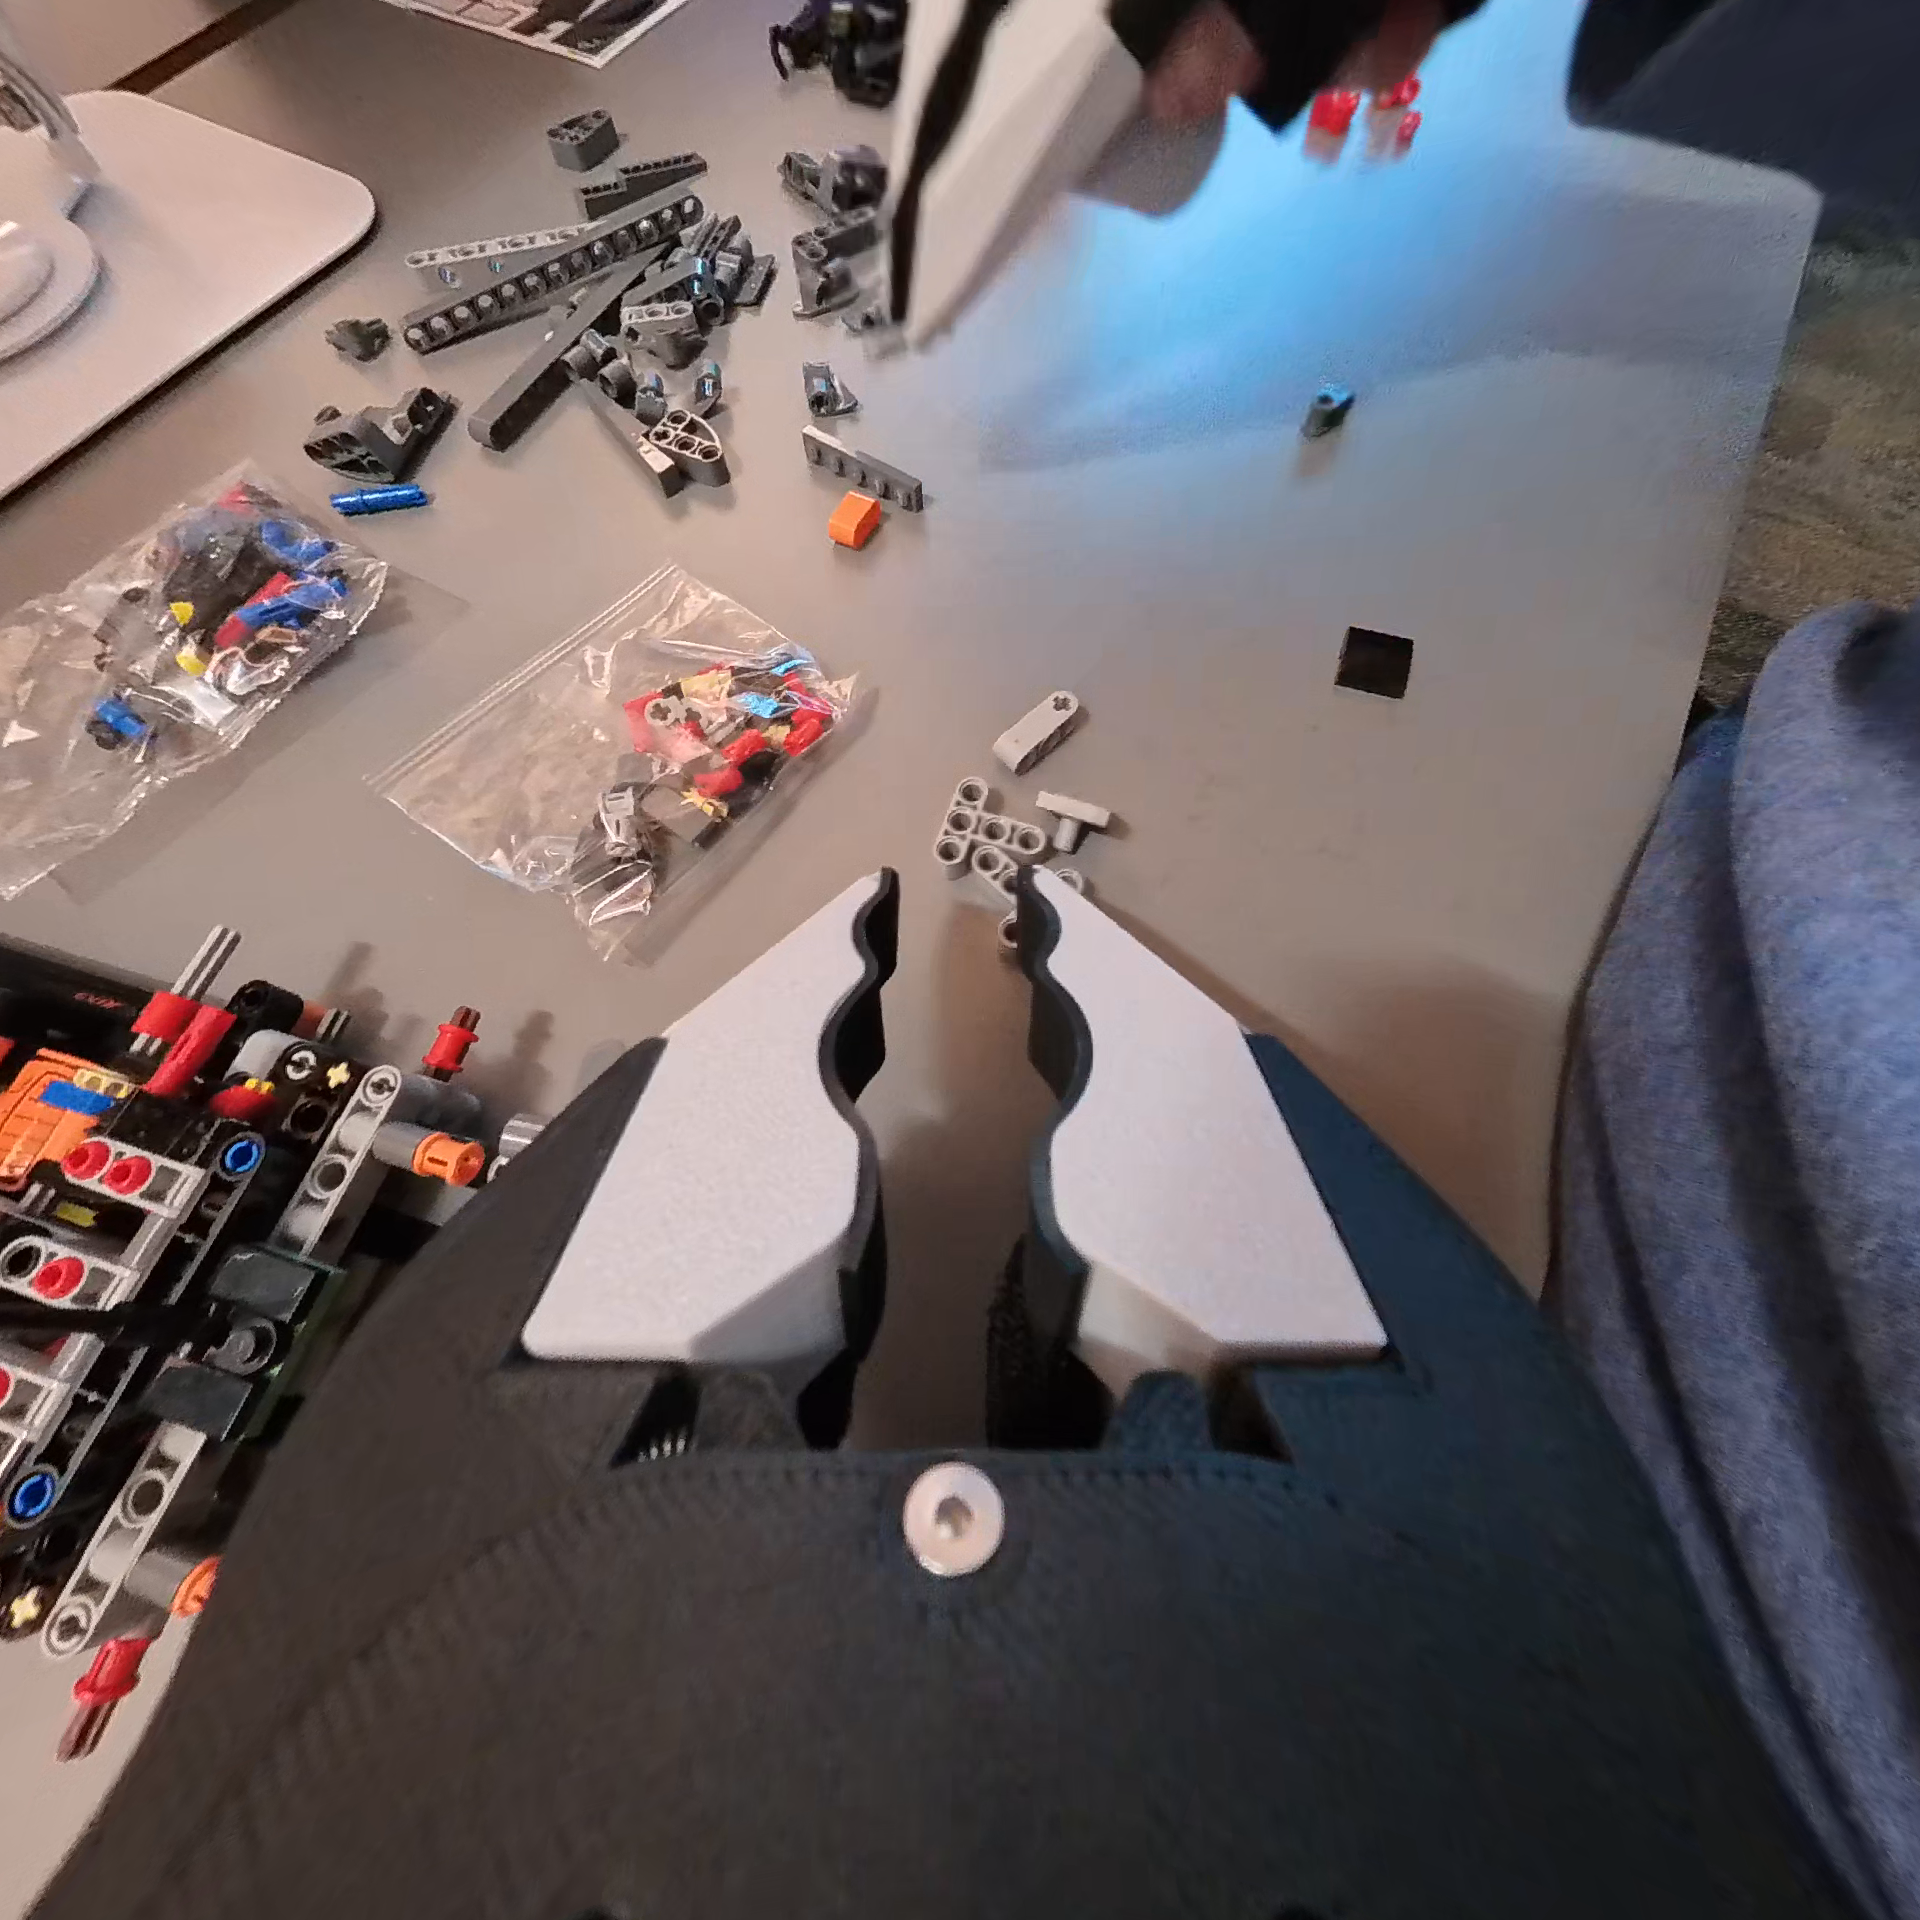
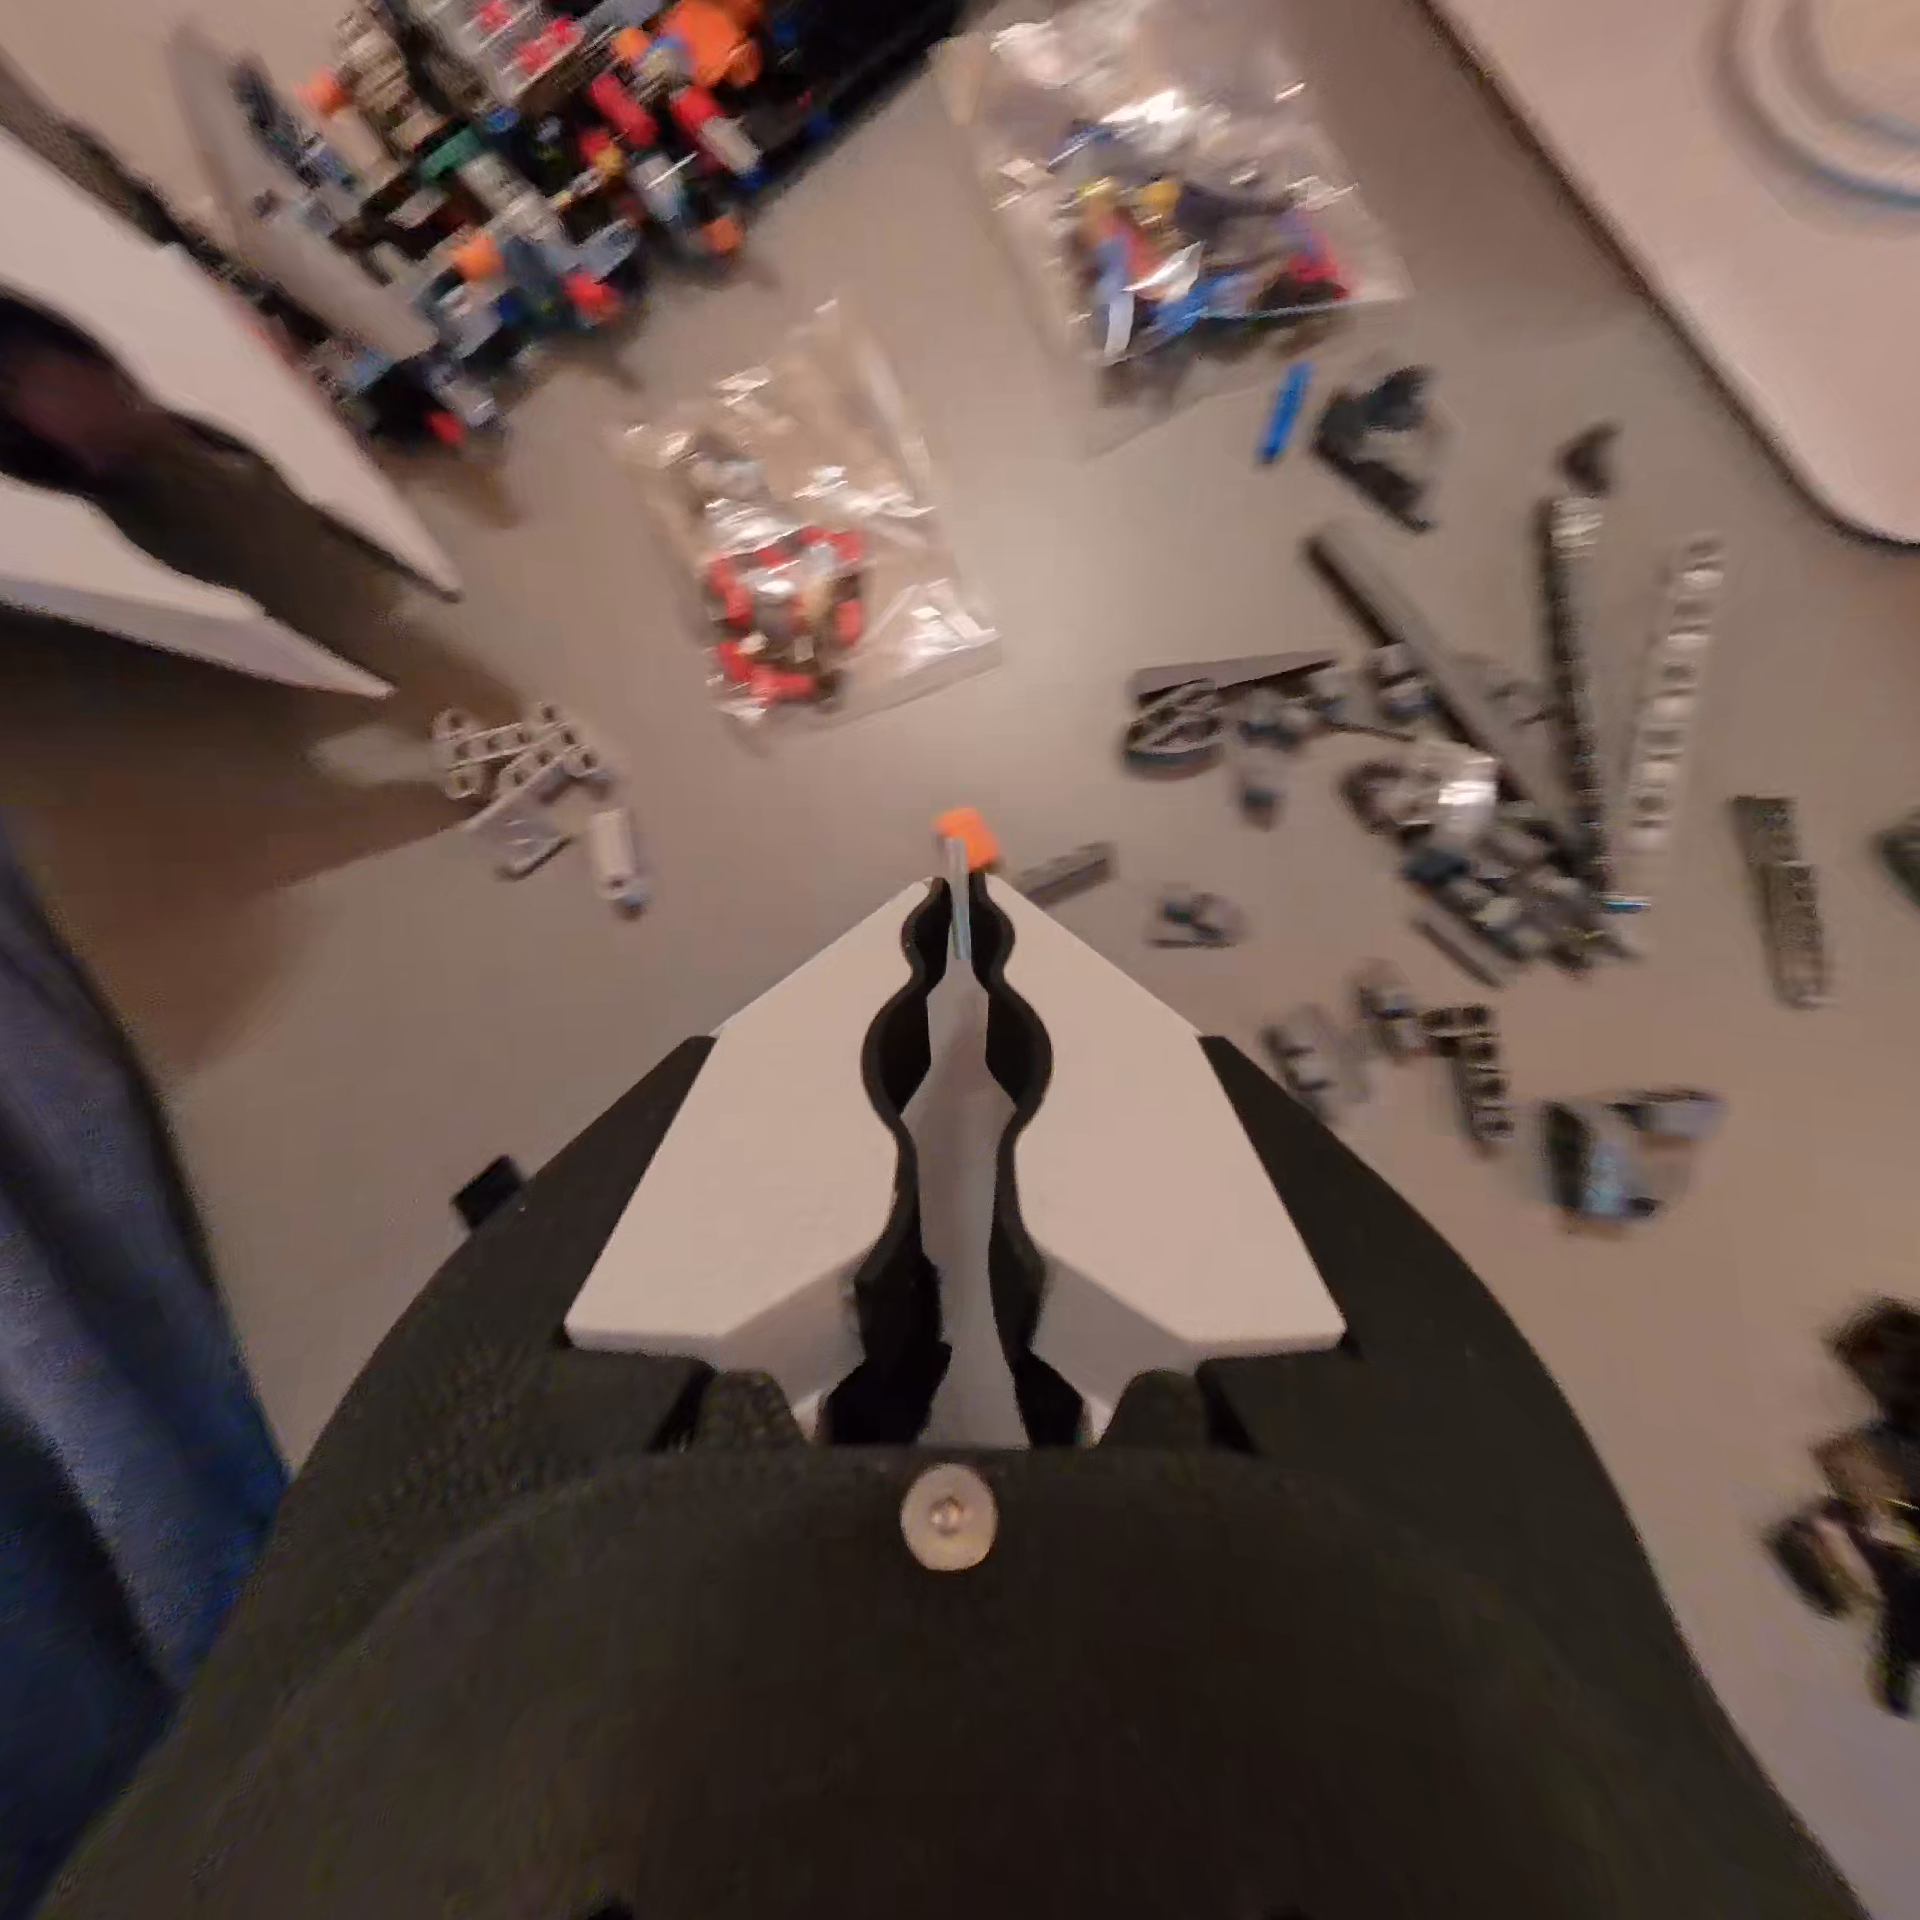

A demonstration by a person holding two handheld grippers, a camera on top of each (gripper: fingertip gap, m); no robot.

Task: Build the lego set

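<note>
The partly built model, black and grey with red, orange and blue pieces, lies at the lower left; in the blurred right wrist view it is at the top. My left gripper is open and empty, with its tips just over a few light grey beams. It also shows at the left of the right wrist view. My right gripper is shut on a thin grey piece that stands between its tips, above an orange piece on the table. It appears blurred in the left wrist view.
Two clear bags of small parts lie mid-left. A pile of dark grey beams lies beyond them. A black tile and a small grey connector lie apart on the right. A white stand base is far left. A blue-grey sleeve is at the table's right edge. One gripper's finger ends stand about 15 cm off the other's. Left tips and right tips are each some 12 cm from the black tile.
</note>
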